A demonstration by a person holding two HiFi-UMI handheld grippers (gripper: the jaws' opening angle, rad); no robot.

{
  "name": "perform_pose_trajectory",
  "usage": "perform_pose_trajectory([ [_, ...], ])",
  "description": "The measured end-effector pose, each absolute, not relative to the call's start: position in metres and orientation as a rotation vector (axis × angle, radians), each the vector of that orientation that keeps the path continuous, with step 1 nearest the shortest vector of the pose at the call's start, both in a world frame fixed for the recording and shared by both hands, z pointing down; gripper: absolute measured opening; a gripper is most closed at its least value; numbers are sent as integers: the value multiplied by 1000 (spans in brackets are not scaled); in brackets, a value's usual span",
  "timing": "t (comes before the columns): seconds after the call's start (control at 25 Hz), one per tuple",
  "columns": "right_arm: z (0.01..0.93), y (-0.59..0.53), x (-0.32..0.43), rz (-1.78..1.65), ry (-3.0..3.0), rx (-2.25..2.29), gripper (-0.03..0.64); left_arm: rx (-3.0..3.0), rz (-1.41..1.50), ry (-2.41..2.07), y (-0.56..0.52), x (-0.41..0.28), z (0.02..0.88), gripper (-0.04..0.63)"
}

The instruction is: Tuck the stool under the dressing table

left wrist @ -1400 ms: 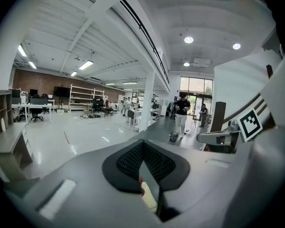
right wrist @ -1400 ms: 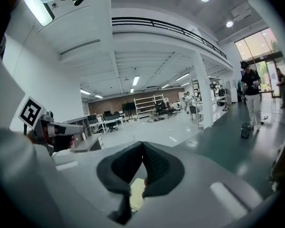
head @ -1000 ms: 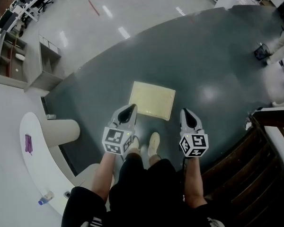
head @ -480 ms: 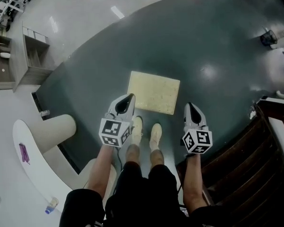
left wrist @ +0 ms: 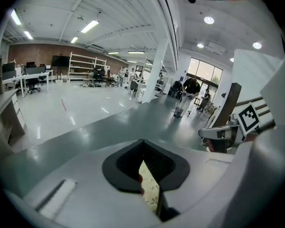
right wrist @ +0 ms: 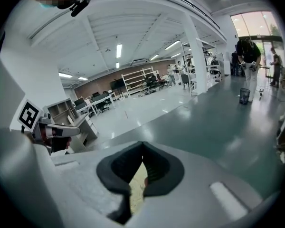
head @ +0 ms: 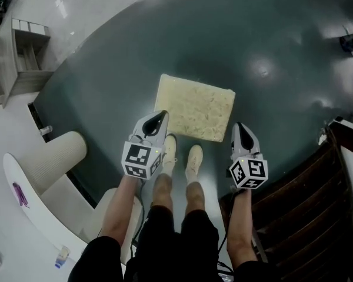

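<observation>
The stool (head: 195, 106) has a square, cream, flower-patterned seat and stands on the dark green floor just ahead of the person's shoes. My left gripper (head: 160, 117) hovers at the seat's near left corner, shut, with nothing in it. My right gripper (head: 240, 127) hovers by the near right corner, also shut and empty. In the left gripper view the closed jaws (left wrist: 143, 144) meet at the tips, and a strip of the stool (left wrist: 151, 189) shows behind them. The right gripper view shows the same: closed jaws (right wrist: 142, 146) over the stool (right wrist: 137, 184). The white curved dressing table (head: 29, 207) lies at lower left.
A ribbed beige cylinder (head: 54, 158) stands under the white table's edge. A purple item (head: 19, 194) and a small bottle (head: 61, 255) lie on the table. A wooden shelf unit (head: 20, 54) stands at upper left. Dark wooden rails (head: 306, 210) close off the right side.
Both grippers have sunk toward the stool and now sit at its near corners. The head has come lower, so the stool looks larger. Both stay shut.
</observation>
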State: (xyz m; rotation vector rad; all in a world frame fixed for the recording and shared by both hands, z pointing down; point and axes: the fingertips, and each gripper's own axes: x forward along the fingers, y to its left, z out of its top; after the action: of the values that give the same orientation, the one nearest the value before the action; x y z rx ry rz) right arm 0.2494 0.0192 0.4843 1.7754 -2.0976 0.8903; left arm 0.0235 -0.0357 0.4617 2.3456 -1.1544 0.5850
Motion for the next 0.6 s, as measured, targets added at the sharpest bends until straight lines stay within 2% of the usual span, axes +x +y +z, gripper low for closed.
perform_pose_trajectory([
  [0.6,648,14,264,980,-1988,1740,3,2260,699,-1137,-52,7,617,6],
])
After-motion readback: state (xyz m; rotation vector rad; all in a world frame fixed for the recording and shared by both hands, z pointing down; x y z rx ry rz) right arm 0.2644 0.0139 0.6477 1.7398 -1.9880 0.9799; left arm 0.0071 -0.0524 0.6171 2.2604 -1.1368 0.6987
